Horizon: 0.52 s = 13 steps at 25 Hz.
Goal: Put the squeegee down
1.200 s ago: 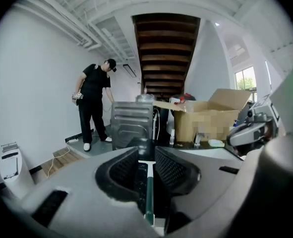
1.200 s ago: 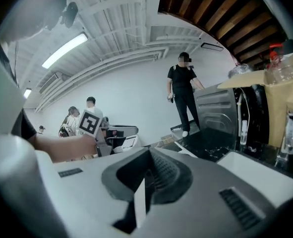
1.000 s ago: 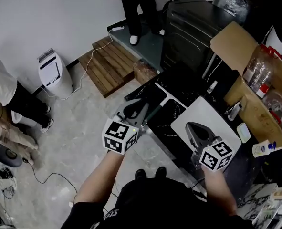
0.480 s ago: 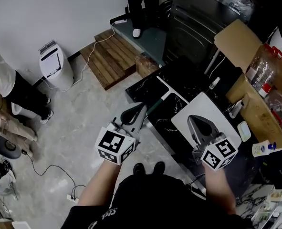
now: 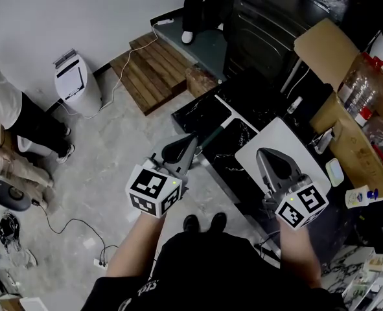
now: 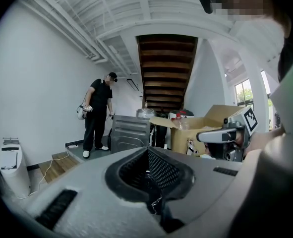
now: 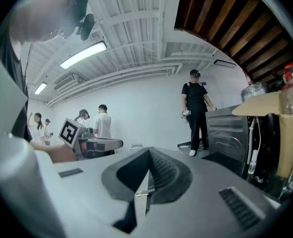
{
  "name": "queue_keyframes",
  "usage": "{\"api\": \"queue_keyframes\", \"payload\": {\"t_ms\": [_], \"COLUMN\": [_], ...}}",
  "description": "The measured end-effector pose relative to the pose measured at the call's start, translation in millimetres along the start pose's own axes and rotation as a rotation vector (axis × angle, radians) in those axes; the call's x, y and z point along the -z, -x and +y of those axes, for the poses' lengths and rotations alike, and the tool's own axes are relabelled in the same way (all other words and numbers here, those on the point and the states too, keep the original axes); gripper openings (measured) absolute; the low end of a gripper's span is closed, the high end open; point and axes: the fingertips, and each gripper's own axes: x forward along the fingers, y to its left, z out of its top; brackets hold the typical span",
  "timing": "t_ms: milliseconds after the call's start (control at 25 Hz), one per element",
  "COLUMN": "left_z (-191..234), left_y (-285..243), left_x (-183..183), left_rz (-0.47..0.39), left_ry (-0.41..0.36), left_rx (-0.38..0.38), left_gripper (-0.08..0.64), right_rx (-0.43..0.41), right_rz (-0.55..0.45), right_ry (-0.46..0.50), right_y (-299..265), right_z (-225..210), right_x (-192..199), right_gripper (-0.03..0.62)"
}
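Squeegee (image 5: 212, 137), as far as I can tell the slim dark rod w/ a pale far end, lies on the black table (image 5: 246, 102) near its front edge. It is just beside L tongs (image 5: 192, 140); can't tell if tip & rod touch. L tongs are closed on nothing: their own view shows the pads meeting, no rod btw them. R tongs (image 5: 263, 153) are likewise closed & empty, over the white board (image 5: 288, 144), well apart from the squeegee.

Judgement: the put-down looks done, so the step in hand is leaving it cleanly. To do that well:
- Draw L tongs back along their own line, away from the rod, not sideways across it. A brush at the near end could swing it or roll it off the edge.
- Have the tongs closed so no pad snags.
- Check the rod's near end sits fully on the table, not overhanging.
- R tongs need do nothing; hold clear.
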Motion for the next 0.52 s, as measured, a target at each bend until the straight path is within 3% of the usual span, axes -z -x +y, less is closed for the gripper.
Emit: {"api": "queue_keyframes", "payload": {"t_ms": [520], "left_z": [-3.7], "left_y": [1.6], "left_x": [-7.7], "left_rz": [-0.031], "left_ry": [0.024], "left_rx": [0.037], "left_gripper": [0.008], "right_rx": [0.009], "right_rz": [-0.019], "right_ry": [-0.006], "right_y": [3.9], "right_z": [0.7], "right_x": [-5.9], "right_gripper": [0.003]}}
